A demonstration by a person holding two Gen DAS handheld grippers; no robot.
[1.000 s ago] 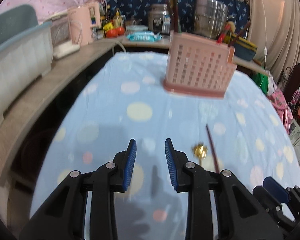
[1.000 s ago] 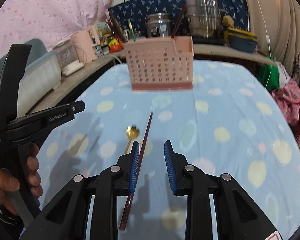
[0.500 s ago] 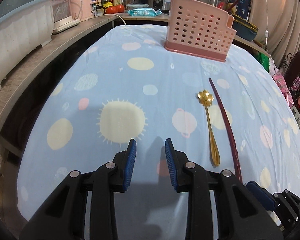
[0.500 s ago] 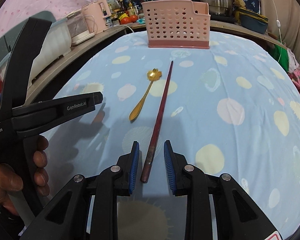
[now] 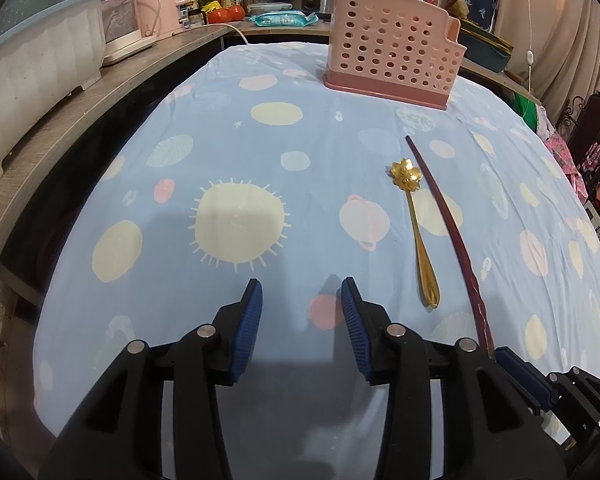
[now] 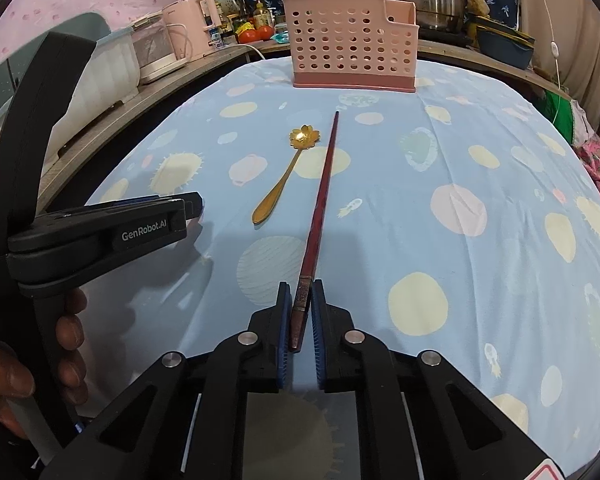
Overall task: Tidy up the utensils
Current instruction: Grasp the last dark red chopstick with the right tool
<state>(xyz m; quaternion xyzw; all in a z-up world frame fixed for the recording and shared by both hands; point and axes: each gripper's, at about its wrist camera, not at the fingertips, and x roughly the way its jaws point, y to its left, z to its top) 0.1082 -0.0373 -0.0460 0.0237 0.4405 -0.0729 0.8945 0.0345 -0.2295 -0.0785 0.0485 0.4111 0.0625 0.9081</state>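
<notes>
A: The right gripper (image 6: 300, 300) has its fingers clenched on the thick near end of the dark red chopstick (image 6: 320, 196), which lies flat on the table (image 6: 480, 160), its tip aimed at the pink utensil basket (image 6: 352, 40) at the far edge.

B: And the left gripper (image 5: 302, 312)?

A: Its fingers are spreading apart with nothing between them, only cloth below. The gold spoon (image 5: 418, 232) lies off to its right, just beside the chopstick but not touching it.

B: What could spoil the lift?

A: The grip sits right at the very end, so the long free length may droop or swivel between the pads. The tip could then catch the basket's rim instead of dropping inside.

B: Anything nearer?

A: If the chopstick swings sideways, it may knock the spoon. The loose cloth could also bunch under the left gripper's fingers.
</notes>
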